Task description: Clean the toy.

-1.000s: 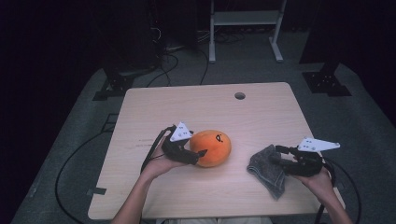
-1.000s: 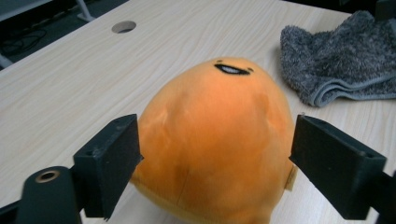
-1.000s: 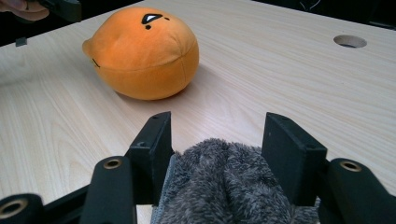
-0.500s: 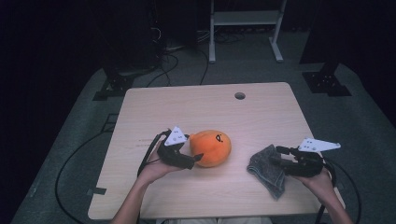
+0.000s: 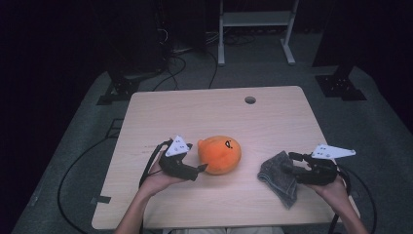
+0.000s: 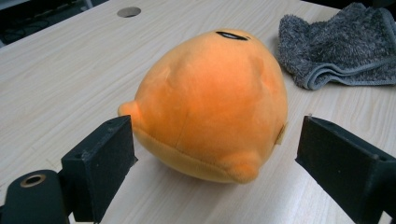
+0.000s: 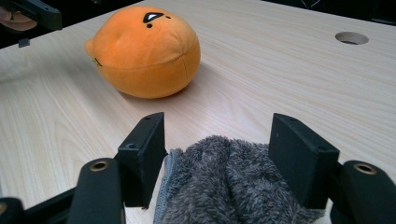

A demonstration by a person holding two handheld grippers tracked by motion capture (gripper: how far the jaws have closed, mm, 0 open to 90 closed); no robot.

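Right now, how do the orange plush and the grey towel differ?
The orange plush is round, smooth and plump; the grey towel is fluffy, crumpled and low. The plush sits just ahead of the open left gripper; the towel lies between the open right gripper jaws. Both rest on the table.

In the right gripper view the grey towel [image 7: 233, 186] runs off the bottom edge, its near part hidden behind the jaws.

The plush toy [image 5: 219, 154] is bright orange with small black markings on top, and the cloth [image 5: 279, 174] is dark grey and fuzzy. The table [image 5: 195, 112] is pale wood with fine grain, and both grippers have black jaws.
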